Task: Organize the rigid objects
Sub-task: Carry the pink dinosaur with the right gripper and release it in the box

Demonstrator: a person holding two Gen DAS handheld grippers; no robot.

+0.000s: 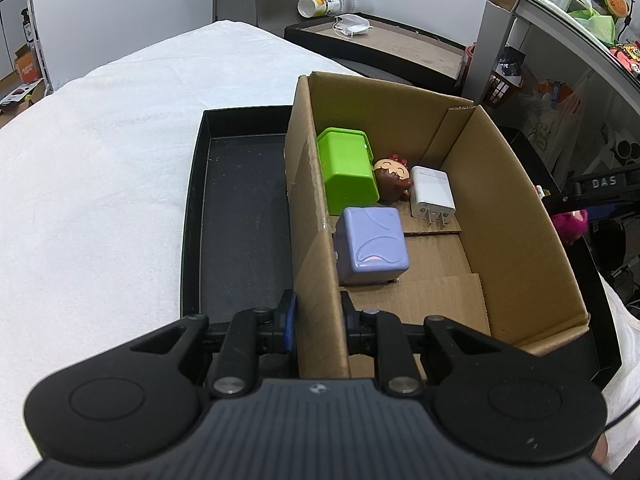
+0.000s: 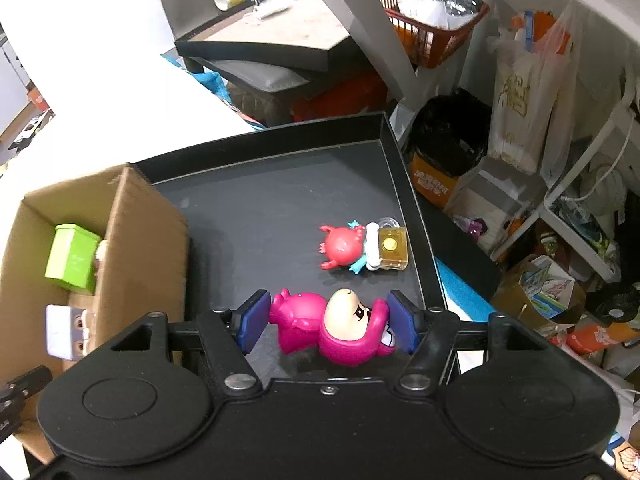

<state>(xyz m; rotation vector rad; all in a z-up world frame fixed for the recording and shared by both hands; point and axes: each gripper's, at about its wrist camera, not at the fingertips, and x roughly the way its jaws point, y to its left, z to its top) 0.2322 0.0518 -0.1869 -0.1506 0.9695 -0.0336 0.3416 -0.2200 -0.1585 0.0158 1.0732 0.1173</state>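
In the left wrist view my left gripper (image 1: pixel 318 320) is shut on the near left wall of a cardboard box (image 1: pixel 312 216). Inside the box lie a green box (image 1: pixel 347 168), a purple cube (image 1: pixel 372 244), a brown figurine (image 1: pixel 394 180) and a white charger (image 1: pixel 434 196). In the right wrist view my right gripper (image 2: pixel 328 322) straddles a magenta figurine (image 2: pixel 332 328) lying on a black tray (image 2: pixel 272 200); the blue pads (image 2: pixel 254 318) sit at its sides. A red figurine with a yellow block (image 2: pixel 364 246) lies beyond it.
The cardboard box (image 2: pixel 132 240) stands in the black tray (image 1: pixel 236 216) on a white cloth (image 1: pixel 100 160). Beyond are a dark side table (image 1: pixel 384 48) with a bottle and mask, a red basket (image 2: pixel 436 36), bags and cluttered shelves at the right.
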